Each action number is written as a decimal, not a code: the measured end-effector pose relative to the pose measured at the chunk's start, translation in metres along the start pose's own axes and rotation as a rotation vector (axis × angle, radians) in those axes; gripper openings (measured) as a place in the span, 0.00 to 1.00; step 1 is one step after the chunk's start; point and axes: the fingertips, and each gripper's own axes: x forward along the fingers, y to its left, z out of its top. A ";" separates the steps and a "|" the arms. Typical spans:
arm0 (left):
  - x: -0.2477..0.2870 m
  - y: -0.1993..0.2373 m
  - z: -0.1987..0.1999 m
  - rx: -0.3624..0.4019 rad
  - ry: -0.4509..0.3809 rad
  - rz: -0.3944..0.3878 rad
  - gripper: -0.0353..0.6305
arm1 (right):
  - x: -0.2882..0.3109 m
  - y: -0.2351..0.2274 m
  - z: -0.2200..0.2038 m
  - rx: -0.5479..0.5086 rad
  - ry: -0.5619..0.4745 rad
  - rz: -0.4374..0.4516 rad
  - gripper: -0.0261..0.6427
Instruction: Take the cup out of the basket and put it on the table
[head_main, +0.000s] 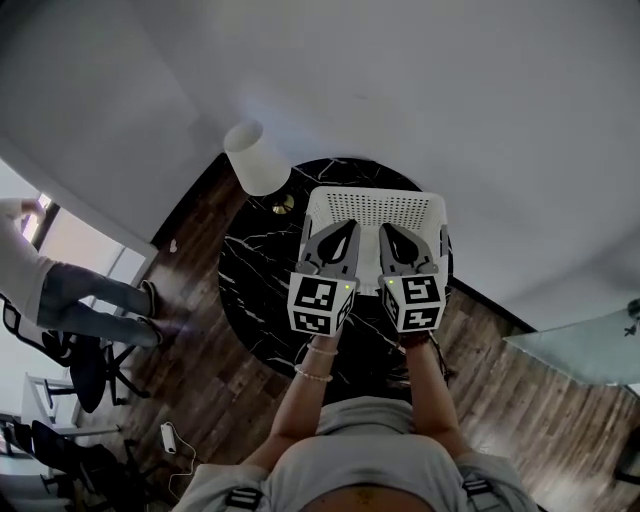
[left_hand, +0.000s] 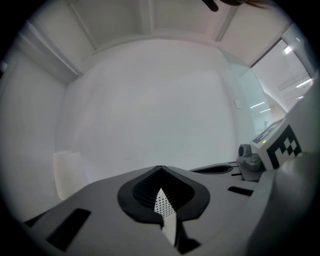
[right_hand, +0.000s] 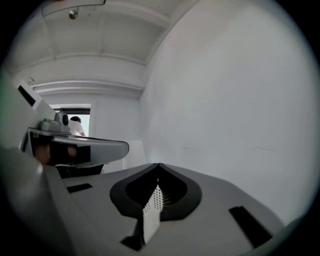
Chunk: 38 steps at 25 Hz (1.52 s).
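**A:** Cup first, where is it?

**B:** I cannot see it in any view. The basket (head_main: 375, 203), white with a perforated wall, stands on the round black marble table (head_main: 255, 280). Both tools hang just above the basket and cover its inside. I judge that the cup sits in there, under them.

**A:** Is anything else in the basket?

**B:** I cannot tell. Only the far wall and the rim show.

**A:** And the tools?

**B:** The left hand-held gripper (head_main: 349, 227) is clenched: its jaws meet at the tips and grasp nothing. The right hand-held gripper (head_main: 386, 229) is the same, closed and empty. In each gripper view a thin strip of white perforated surface shows through the slit behind the tips. It is probably the basket.

**A:** How will the cup handle?

**B:** This is only a guess, because the cup is hidden. A cup is normally light and stiff. If it is glazed or glass, it is also slippery and fragile. I would open one gripper, put one jaw inside the rim and one outside, and pinch the wall gently. Then I would lift straight up, so that it does not knock the basket.

**A:** Where to set it down?

**B:** On the bare marble beside the basket, on the side of the white lamp (head_main: 257, 157).
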 end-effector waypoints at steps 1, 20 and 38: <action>0.001 0.001 -0.003 -0.003 0.008 0.008 0.06 | 0.003 -0.003 -0.004 0.002 0.008 0.003 0.05; 0.019 0.059 -0.059 -0.092 0.146 0.052 0.06 | 0.082 -0.017 -0.080 -0.062 0.330 0.227 0.05; 0.061 0.074 -0.095 -0.131 0.202 -0.018 0.06 | 0.114 -0.023 -0.139 -0.113 0.541 0.246 0.05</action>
